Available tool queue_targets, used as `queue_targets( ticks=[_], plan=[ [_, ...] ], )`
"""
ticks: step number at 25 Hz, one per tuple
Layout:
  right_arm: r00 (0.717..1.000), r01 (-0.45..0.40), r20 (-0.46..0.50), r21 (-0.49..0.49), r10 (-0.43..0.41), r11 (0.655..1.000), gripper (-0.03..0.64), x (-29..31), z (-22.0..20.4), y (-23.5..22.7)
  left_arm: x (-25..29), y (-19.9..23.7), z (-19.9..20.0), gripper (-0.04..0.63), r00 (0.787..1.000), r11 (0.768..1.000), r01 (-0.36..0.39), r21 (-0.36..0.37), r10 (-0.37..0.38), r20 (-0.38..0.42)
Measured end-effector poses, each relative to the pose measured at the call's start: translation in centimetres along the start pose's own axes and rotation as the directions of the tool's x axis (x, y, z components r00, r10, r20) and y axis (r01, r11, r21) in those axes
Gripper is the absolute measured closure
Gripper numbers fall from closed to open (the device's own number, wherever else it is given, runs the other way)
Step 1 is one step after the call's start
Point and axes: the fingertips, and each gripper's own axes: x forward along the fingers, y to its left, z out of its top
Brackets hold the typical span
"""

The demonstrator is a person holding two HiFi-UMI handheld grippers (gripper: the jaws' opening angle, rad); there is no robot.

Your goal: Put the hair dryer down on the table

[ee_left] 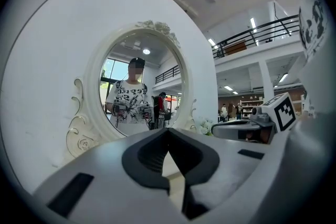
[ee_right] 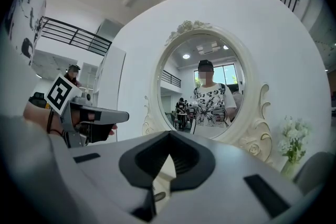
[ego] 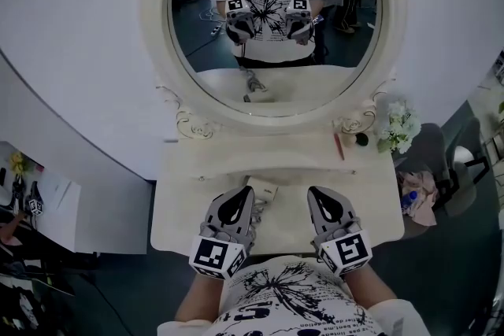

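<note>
A cream-coloured object that looks like the hair dryer (ego: 265,190) lies on the white dressing table (ego: 370,185), between the two grippers and partly hidden by the left one. My left gripper (ego: 241,193) is shut and empty, with its tip right beside that object. My right gripper (ego: 316,192) hovers a little to the right, also shut with nothing in it. In the left gripper view the jaws (ee_left: 168,131) meet at the tip; the right gripper view shows the same (ee_right: 169,134). Neither gripper view shows the hair dryer.
A large oval mirror (ego: 272,102) stands at the table's back and reflects the person and both grippers. A red pen (ego: 339,145), a small dark round thing (ego: 361,139) and white flowers (ego: 400,127) sit at the back right. A chair (ego: 441,161) stands to the right.
</note>
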Motion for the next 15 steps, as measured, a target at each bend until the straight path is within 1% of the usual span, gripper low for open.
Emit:
queue_targets(
  ticks=[3, 15],
  plan=[
    [1.000, 0.011, -0.002, 0.016, -0.010, 1.000, 0.606, 0.0, -0.3, -0.2, 0.1, -0.1, -0.3, 0.574, 1.000, 1.000, 0.006, -0.001, -0.006, -0.013],
    [1.000, -0.006, -0.010, 0.007, 0.006, 1.000, 0.606, 0.6, -0.5, -0.2, 1.2, 0.1, -0.9, 0.574, 0.999, 1.000, 0.019, -0.005, -0.019, -0.034]
  ],
)
